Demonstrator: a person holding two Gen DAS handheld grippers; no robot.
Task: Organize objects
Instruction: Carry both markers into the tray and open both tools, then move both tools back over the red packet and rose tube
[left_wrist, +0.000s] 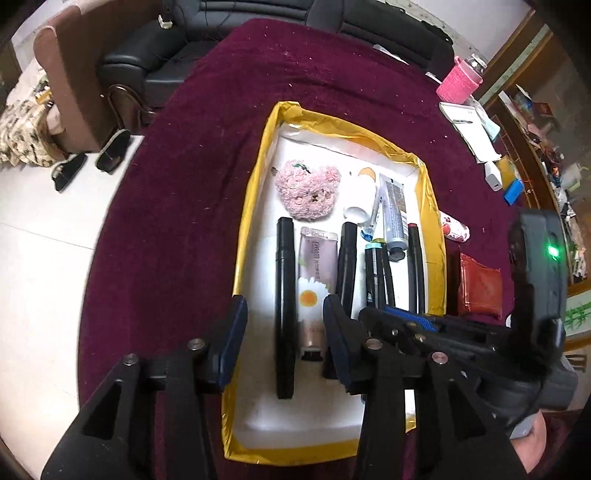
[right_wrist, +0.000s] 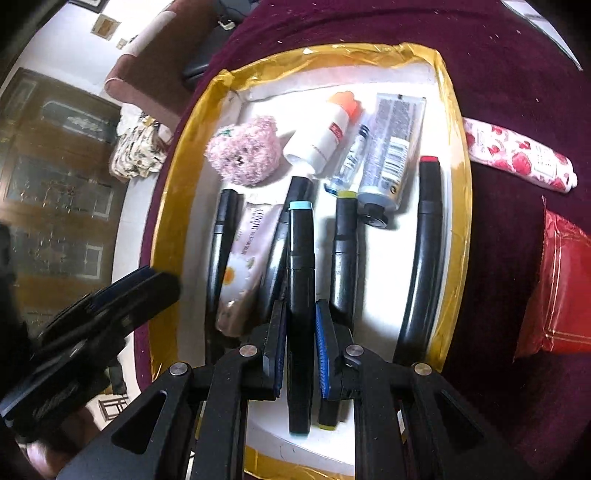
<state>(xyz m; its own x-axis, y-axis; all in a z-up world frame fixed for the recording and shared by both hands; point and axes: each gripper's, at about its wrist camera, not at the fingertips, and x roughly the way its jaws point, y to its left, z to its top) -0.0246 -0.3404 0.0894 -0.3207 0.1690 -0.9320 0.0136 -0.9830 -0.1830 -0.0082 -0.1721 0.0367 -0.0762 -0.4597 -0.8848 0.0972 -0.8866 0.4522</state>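
- Two grippers hang over a yellow-rimmed tray (left_wrist: 255, 206) on a maroon tablecloth (left_wrist: 177, 155).
- Left gripper (left_wrist: 284, 325): jaws spread apart, pressing on nothing; a black marker (left_wrist: 285, 295) and a daisy-print tube (left_wrist: 314, 280) lie in the tray below the gap.
- Right gripper (right_wrist: 301, 343): clamped on a blue-capped marker (right_wrist: 301, 280), held above the tray's near middle.
- Far in the tray: a pink plush bear (right_wrist: 243, 155), a white bottle (right_wrist: 317, 140), a grey tube (right_wrist: 391, 155).
- Red-capped marker (right_wrist: 424, 251) lies along the right rim.
- Right of the tray, on the cloth: a rose-print tube (right_wrist: 517, 155) and a red pouch (right_wrist: 561, 288).

Maroon-clothed table (left_wrist: 184, 206) bears gold-edged tray (left_wrist: 255, 206); red pouch (left_wrist: 478, 288).
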